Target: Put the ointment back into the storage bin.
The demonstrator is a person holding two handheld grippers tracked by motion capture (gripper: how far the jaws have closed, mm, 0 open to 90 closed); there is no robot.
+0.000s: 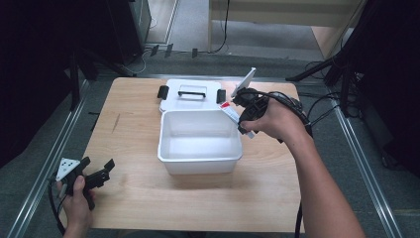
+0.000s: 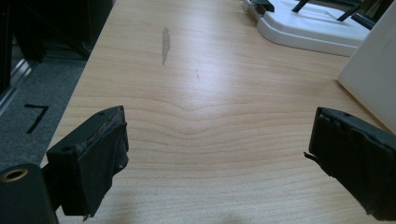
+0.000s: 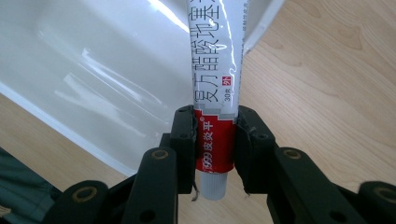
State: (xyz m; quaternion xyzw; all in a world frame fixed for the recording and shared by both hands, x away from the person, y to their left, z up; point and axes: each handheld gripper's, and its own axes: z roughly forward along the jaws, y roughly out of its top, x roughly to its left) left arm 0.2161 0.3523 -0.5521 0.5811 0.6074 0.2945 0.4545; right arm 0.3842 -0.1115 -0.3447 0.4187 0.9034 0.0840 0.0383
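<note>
My right gripper point(image 3: 215, 140) is shut on a white and red ointment tube point(image 3: 215, 70), its pads pressing the red end just above the ribbed cap. The tube's white printed part reaches out over the rim of an open white plastic bin point(image 3: 93, 70). In the high view the right gripper point(image 1: 230, 109) holds the tube point(image 1: 233, 115) at the back right corner of the bin point(image 1: 200, 167). My left gripper point(image 1: 101, 171) rests at the table's front left with its jaws wide apart. Between them lies bare wood point(image 2: 219, 158).
The bin's white lid point(image 1: 190, 94), with a black handle and clips, lies flat behind the bin; it also appears as lid point(image 2: 313, 28) beside the bin wall point(image 2: 373, 74). A dark scuff point(image 2: 165, 44) marks the wooden table point(image 1: 138, 198). Cables point(image 1: 322, 106) trail off the right edge.
</note>
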